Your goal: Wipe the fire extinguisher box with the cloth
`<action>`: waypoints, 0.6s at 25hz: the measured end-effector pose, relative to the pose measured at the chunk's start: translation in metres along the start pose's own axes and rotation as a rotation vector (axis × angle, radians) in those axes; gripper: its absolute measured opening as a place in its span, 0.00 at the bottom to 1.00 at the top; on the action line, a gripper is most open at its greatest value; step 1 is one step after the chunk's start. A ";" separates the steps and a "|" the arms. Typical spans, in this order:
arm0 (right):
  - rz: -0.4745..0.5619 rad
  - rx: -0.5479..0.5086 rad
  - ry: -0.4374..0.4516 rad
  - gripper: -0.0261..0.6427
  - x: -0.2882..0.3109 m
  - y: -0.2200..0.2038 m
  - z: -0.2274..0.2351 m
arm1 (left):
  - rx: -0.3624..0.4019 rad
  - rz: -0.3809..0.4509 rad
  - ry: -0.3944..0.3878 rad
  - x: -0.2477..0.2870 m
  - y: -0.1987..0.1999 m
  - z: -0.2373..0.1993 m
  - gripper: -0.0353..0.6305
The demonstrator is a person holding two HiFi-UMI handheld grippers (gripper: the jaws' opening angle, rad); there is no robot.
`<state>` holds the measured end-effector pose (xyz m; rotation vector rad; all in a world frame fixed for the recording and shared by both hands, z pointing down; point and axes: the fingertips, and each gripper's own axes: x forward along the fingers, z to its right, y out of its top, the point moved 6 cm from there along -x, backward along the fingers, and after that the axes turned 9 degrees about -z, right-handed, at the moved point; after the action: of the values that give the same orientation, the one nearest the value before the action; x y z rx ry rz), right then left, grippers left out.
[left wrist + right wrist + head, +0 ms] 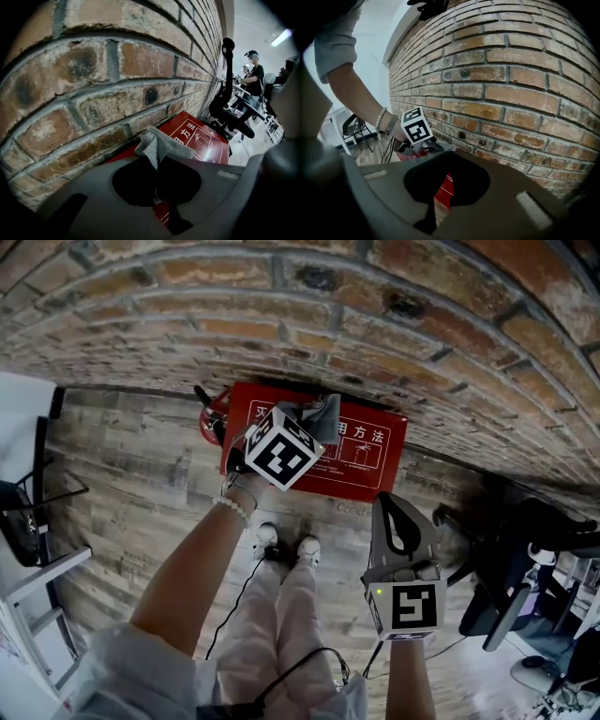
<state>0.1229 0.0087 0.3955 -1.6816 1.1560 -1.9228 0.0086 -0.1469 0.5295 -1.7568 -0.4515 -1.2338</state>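
Head view, centre: red fire extinguisher box (pixel 366 460) on the floor against the brick wall (pixel 281 306). Left tongs (pixel 314 423) clamped on grey cloth (pixel 328 412) at the box's upper edge. Right tongs (pixel 389 507) closed, empty, lower right. Step judged: wiping. Next: draw cloth across the lid.

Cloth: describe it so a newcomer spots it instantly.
At the foot of the brick wall sits a red fire extinguisher box. At its wall-side edge, the cloth is the only grey, crumpled thing, pinched by the fingers of the left gripper.
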 end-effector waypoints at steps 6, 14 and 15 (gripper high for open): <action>-0.004 -0.019 0.017 0.05 0.008 0.006 -0.014 | -0.029 -0.008 0.026 -0.012 -0.019 -0.021 0.08; 0.000 -0.031 0.037 0.05 0.022 0.018 -0.034 | -0.070 -0.005 0.057 -0.028 -0.046 -0.050 0.08; 0.001 -0.034 0.041 0.05 0.023 0.020 -0.037 | -0.078 -0.004 0.062 -0.031 -0.050 -0.054 0.08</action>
<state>0.0777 -0.0070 0.3971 -1.6651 1.2114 -1.9562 -0.0696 -0.1599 0.5303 -1.7782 -0.3760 -1.3206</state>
